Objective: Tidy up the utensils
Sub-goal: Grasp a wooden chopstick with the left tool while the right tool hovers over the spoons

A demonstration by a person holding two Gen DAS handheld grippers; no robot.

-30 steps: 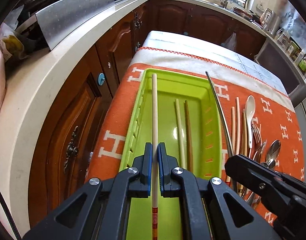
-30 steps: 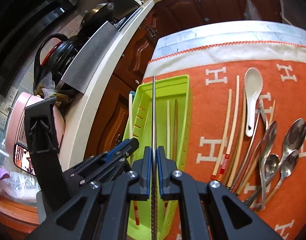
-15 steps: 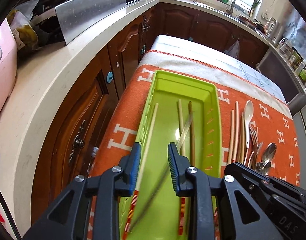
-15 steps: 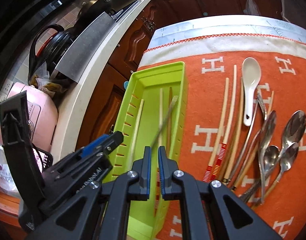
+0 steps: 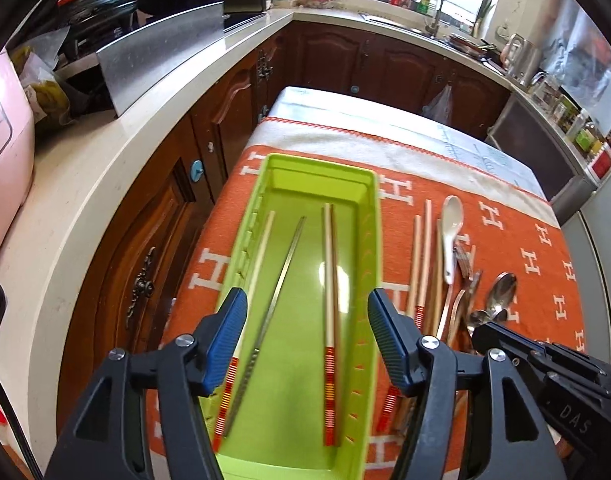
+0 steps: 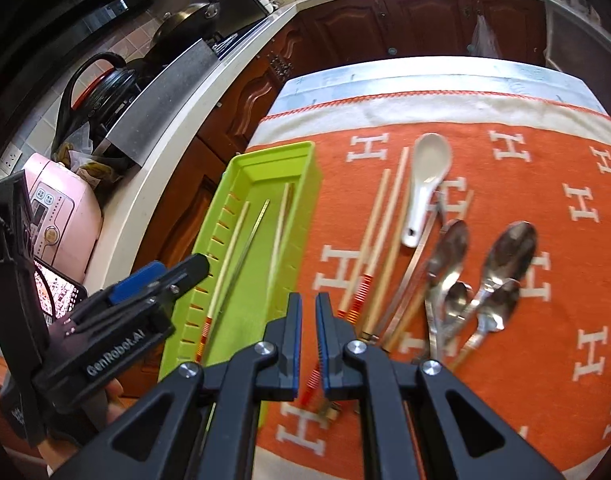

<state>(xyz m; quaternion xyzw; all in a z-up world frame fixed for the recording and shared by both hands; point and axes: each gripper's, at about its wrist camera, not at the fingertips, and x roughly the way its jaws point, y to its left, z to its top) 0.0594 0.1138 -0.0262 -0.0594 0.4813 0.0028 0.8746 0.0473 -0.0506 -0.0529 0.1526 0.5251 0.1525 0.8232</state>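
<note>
A lime-green tray [image 5: 370,240] lies lengthwise on an orange blanket [image 5: 537,264] patterned with white H letters, which covers the counter. Inside the tray are four chopsticks: one pale chopstick [image 5: 261,248] close to the tray's left wall, one metal chopstick [image 5: 279,280] slanting just beside it, and a pair [image 5: 330,280], one pale with red banding and one darker, lying side by side toward the right wall.

The left tool [image 5: 307,330] hovers over the near end of the tray; its jaws are opening, stand wide apart and have nothing between them. The pale chopstick's banded end lies on the tray floor under its left blue pad.

The right tool [image 6: 308,338] hangs over the blanket just right of the tray. Its jaws stand almost together, with only a narrow slit, and grip nothing; a red-banded chopstick end on the blanket shows through the slit below.

To the right of the tray, on the blanket, lie at least three more pale chopsticks [image 6: 375,236], a white ceramic spoon [image 6: 425,184] and a heap of metal cutlery [image 6: 465,280]. In that heap four metal spoon bowls can be counted in the right wrist view; the remaining handles overlap too much to count. A fork's tines show near the ceramic spoon in the left wrist view.
</note>
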